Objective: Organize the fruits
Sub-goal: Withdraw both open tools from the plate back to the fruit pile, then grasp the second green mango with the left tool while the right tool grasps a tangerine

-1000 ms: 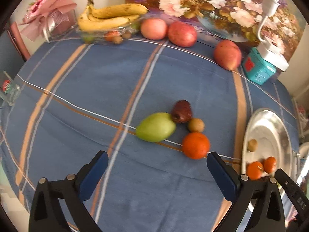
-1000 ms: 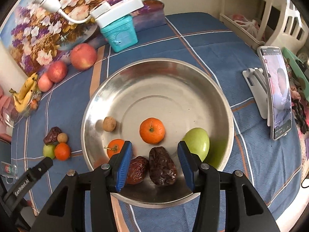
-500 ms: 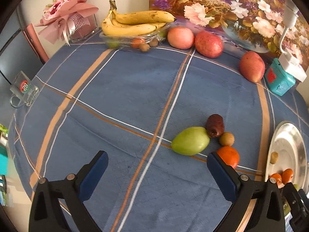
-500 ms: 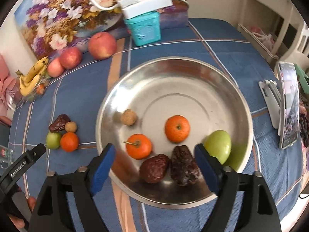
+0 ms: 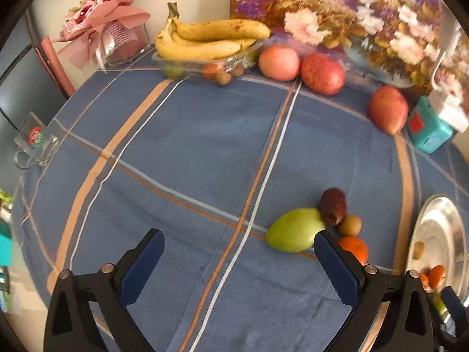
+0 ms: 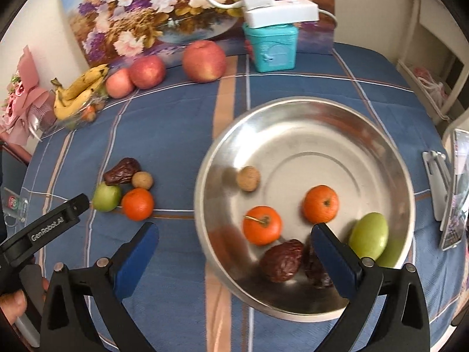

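A blue tablecloth (image 6: 176,135) crossed by tan and white stripes carries a silver dish (image 6: 381,135) of orange tangerines (image 6: 261,224), a green fruit (image 6: 368,236) and dark brown dates (image 6: 282,261) (yellow bananas (image 5: 205,39) and a teal box (image 6: 274,48) sit behind).

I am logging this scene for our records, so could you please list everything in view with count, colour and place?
metal plate: 1, silver, right on the blue striped tablecloth
plate fruit: 2 orange tangerines, 1 green fruit, 2 dark red dates, 1 small brown fruit
loose fruit left of the plate: 1 green fruit, 1 tangerine, 1 date, 1 small brown fruit
apples: 3, red, back edge
bananas: 1 bunch, yellow, on a clear tray
flower painting: 1, back wall
teal box: 1, white power strip on top
pink bouquet: 1, back left
glass mug: 1, left edge
phone on a stand: 1, right edge
left tongs: black, blue pads, open
right tongs: same, open
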Demonstrator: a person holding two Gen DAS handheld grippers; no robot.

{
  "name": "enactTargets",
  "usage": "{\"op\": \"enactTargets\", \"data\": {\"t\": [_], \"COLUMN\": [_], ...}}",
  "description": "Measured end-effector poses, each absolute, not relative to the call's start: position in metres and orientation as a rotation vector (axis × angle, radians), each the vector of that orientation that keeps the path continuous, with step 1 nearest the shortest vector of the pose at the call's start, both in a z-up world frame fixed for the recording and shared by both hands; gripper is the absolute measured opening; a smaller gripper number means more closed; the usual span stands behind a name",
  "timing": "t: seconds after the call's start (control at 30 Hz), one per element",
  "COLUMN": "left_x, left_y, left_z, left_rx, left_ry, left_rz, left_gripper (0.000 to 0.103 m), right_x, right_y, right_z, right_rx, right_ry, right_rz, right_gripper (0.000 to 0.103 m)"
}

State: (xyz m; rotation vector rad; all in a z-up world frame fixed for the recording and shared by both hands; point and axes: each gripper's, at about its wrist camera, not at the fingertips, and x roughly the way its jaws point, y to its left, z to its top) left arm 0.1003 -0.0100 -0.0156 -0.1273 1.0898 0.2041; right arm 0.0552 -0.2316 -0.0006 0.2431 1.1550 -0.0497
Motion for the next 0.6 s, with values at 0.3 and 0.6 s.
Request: {"op": "enactTargets", "data": {"t": [0.3,0.6], "left_x": [0.116,0.135], "left_y": [-0.002,0.011], "left_z": [-0.010,-0.029], "left_rx": [-0.127,-0.301], "left_ry": [1.027,1.104], "left_rz": [0.156,0.032], "left_gripper": [0.103,0.103], "right_x": [0.071,0.093], "right_y": [-0.207,-0.178], "right_z": [0.006,0.006], "right_rx": [0.221,0.202], "right_ry": [1.112,1.077], "right_rz": [0.033,0.111], "right_gripper": [0.103,0.103]}}
